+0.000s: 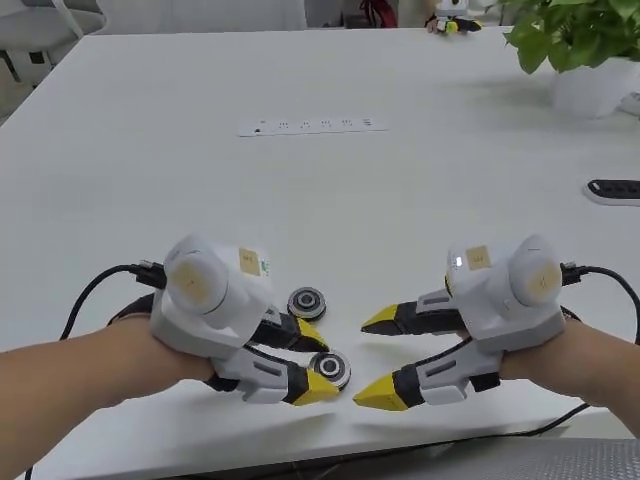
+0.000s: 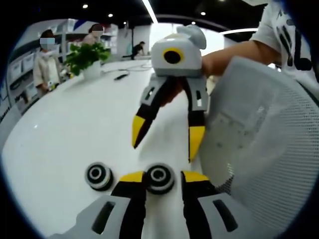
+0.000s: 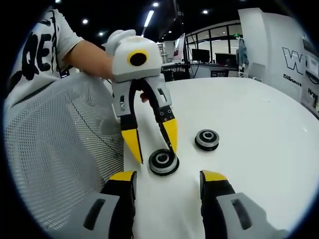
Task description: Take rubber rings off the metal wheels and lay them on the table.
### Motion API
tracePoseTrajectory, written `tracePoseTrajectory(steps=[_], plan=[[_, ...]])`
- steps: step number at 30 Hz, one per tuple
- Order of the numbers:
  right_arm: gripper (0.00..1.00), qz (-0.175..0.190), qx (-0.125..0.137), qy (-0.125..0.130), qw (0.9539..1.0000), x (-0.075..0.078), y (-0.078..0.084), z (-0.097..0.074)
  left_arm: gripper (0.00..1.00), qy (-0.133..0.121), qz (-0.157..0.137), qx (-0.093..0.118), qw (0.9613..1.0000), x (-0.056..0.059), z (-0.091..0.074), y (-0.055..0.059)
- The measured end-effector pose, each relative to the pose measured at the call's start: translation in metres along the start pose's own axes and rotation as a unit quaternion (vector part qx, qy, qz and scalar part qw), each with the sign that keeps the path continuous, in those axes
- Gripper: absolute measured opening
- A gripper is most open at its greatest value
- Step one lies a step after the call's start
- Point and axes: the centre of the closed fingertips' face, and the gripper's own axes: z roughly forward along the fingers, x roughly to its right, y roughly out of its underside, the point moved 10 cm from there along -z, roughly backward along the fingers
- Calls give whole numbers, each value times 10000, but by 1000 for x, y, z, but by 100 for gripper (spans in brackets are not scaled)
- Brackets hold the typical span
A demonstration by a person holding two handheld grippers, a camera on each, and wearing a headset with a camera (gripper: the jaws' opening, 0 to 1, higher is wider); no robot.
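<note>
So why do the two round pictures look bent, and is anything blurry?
Head view: straight lines, even light, faint shadows on the table. Left gripper view: fisheye bulge curves the table, image slightly soft, ceiling light glares. Right gripper view: same bulge, but the near wheel looks crisp.

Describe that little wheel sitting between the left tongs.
The wheel is small, round, lying flat on the white table. It has a shiny metal hub with a dark centre hole and a black rubber ring around its rim. It sits between the yellow tips of the open left tongs; whether they touch it is unclear. A second wheel lies nearby, apart.
</note>
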Motion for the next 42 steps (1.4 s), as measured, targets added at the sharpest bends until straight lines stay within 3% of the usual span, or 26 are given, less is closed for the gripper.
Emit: tracePoseTrajectory(steps=[7, 12, 18, 35, 42], plan=[[49, 7, -3, -42, 10000, -1, 1, 2, 21, -43, -5, 50, 10000, 0, 0, 2], [49, -8, 1, -58, 10000, -1, -1, 3, 14, -214, 50, 41, 9998, -3, 1, 1], [48, -4, 45, -31, 10000, 1, -3, 3, 14, -250, 323, -5, 9992, -1, 2, 1], [38, -152, -38, -242, 9996, -6, 0, 16, 14, -290, 235, 71, 9993, 0, 2, 2], [35, -94, 49, -232, 9997, -4, -2, 18, 14, -306, 211, 90, 9993, 0, 2, 2]])
